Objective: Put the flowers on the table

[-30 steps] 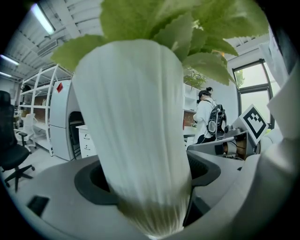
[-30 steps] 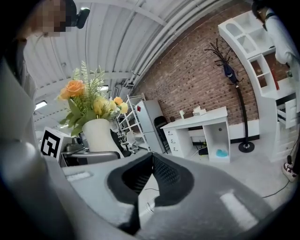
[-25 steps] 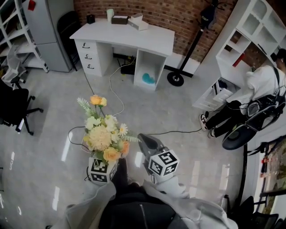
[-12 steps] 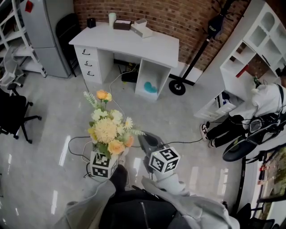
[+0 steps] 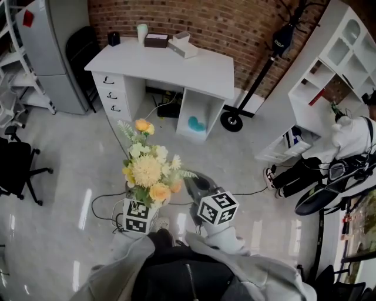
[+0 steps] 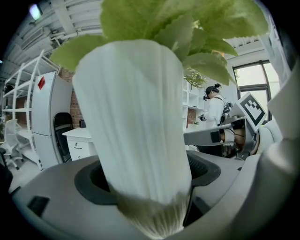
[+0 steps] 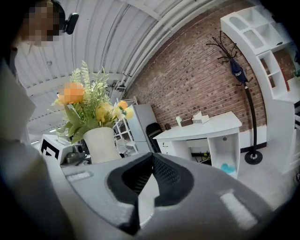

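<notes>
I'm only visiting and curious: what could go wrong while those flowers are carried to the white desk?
Only the left gripper holds the white vase, its jaws gripping low down with the flowers tall above, so it might tip or slip. Cables lie on the floor ahead of the desk, a possible trip hazard.

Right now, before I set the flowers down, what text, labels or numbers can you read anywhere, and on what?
No readable text in any view.
Marker cubes: black-and-white square patterns only, no letters or numbers.
Boxes on the white desk: too small to read.
Red tag on the grey cabinet: too small to read.
White vase: plain on the side shown.
</notes>
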`<state>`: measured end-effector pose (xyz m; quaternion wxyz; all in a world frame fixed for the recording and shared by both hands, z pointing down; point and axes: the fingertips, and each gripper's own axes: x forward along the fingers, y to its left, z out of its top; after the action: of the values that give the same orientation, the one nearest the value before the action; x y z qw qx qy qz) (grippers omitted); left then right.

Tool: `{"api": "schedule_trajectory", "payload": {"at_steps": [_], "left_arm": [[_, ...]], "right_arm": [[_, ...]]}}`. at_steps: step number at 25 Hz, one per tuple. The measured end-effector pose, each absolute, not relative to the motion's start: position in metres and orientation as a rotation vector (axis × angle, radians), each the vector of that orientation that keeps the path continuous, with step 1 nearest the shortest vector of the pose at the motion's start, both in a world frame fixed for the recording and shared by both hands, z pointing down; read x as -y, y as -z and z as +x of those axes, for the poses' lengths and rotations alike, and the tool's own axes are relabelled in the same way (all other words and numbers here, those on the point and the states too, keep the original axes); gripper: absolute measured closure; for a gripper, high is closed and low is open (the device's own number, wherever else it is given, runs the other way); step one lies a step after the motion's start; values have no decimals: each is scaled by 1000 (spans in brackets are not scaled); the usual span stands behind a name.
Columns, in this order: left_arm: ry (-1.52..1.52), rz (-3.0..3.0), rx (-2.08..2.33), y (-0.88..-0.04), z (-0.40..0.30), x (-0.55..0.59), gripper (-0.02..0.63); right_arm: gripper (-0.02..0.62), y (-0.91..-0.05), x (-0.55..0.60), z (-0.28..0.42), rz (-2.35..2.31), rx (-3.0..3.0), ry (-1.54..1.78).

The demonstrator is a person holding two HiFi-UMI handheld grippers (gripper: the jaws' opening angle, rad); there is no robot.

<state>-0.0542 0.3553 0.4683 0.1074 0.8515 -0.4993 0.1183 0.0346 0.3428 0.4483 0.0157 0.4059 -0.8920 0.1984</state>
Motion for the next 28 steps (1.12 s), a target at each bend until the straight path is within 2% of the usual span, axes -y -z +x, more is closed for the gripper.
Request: {"api": "schedule_trajectory", "payload": {"at_steps": [17,28], "left_arm": [[-389,2522,1398,-479,-88,-282,167],[-434,2532,1394,-478,-88,-272,167]], "right_arm": [[595,-453,-268,5,1349,2730,-620],[595,-440,-256,20,1411,2744,-611]]}}
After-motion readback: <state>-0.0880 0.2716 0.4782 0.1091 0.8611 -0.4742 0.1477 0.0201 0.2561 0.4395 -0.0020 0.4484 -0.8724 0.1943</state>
